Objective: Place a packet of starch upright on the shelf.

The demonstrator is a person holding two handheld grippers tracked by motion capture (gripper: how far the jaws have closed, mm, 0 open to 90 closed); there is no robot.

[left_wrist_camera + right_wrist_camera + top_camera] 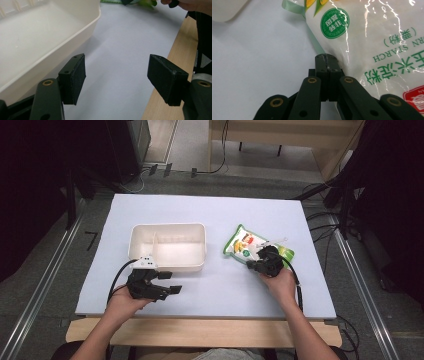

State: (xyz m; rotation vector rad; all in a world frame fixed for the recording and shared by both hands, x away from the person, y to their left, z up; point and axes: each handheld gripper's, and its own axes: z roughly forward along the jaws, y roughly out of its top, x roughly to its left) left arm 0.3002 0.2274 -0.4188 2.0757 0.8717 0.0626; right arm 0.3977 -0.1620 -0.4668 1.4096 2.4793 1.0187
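Observation:
A white and green bag of corn starch (250,243) lies on the table at the right. In the right gripper view the bag (374,37) fills the upper right, and my right gripper (327,57) has its jaws pressed together on the bag's near sealed edge. From the high view that right gripper (259,256) sits at the bag's near side, held by a hand. My left gripper (171,282) rests near the table's front left with its jaws wide apart. Nothing is between its pads (73,78) in the left gripper view, where the left gripper (116,80) points across bare table.
A cream plastic tub (167,226) stands on the pale table (210,210) at centre left, just beyond the left gripper; its wall (50,55) is close on that gripper's left. The wooden front edge (200,330) runs along the near side. Cables and dark stands surround the table.

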